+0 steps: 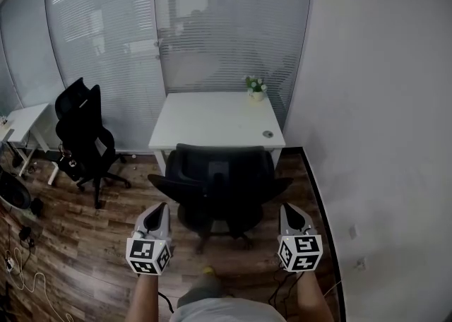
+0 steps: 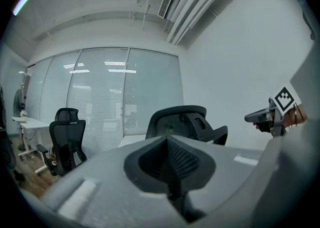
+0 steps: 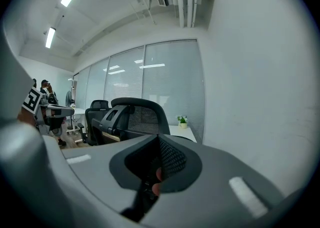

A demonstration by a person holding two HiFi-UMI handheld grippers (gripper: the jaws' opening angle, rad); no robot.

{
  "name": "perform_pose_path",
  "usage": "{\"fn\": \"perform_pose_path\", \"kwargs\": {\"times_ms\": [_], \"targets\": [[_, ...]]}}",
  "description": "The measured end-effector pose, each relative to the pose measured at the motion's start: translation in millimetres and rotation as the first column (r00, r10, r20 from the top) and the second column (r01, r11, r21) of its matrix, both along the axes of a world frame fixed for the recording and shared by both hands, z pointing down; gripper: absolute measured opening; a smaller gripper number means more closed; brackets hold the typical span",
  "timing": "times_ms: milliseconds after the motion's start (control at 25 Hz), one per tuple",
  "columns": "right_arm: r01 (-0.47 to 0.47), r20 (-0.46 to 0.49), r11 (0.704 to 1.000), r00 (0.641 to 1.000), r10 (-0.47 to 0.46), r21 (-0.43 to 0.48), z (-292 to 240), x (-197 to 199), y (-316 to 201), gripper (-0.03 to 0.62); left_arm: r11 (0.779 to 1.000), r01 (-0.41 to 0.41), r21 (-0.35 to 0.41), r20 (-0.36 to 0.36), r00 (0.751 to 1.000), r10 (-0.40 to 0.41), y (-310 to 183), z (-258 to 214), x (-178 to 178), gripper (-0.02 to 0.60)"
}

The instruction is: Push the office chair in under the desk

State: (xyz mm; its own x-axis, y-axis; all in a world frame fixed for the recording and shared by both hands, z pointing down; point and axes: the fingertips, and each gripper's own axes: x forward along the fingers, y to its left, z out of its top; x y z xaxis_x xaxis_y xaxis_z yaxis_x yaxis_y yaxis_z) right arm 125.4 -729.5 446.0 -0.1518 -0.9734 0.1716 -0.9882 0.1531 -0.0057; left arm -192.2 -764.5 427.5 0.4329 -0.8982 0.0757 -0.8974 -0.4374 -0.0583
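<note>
The black office chair (image 1: 220, 181) stands on the wooden floor (image 1: 85, 243) at the near edge of the white table (image 1: 212, 119), with its backrest turned toward the person. Whether its seat reaches under the tabletop cannot be told.

The left gripper (image 1: 159, 207) and the right gripper (image 1: 288, 207) are held low on either side of the backrest, near it but apart from it. Each has its jaws pressed together on nothing. The only print is the black-and-white square markers on each gripper's cube.

A small potted plant (image 1: 256, 87) sits at the table's far right corner, and a round cable grommet (image 1: 268, 133) lies near its near right corner. The far edge meets a glass wall with blinds (image 1: 212, 24), and a white wall (image 1: 381, 102) runs along the right.

A second black office chair (image 1: 83, 130) stands well off to the left, beside another white table (image 1: 25, 119). Loose cables (image 1: 25, 271) trail on the floor at the lower left.
</note>
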Motion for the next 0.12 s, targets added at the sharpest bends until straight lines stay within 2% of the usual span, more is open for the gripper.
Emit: {"fn": "perform_pose_path", "kwargs": {"times_ms": [120], "targets": [[-0.008,0.006,1.000,1.000,0.008,-0.002,1.2,2.4,-0.7,0.002,1.000,-0.001,0.006,0.002,1.000,0.001,0.6,-2.0,0.5,-0.002]]}}
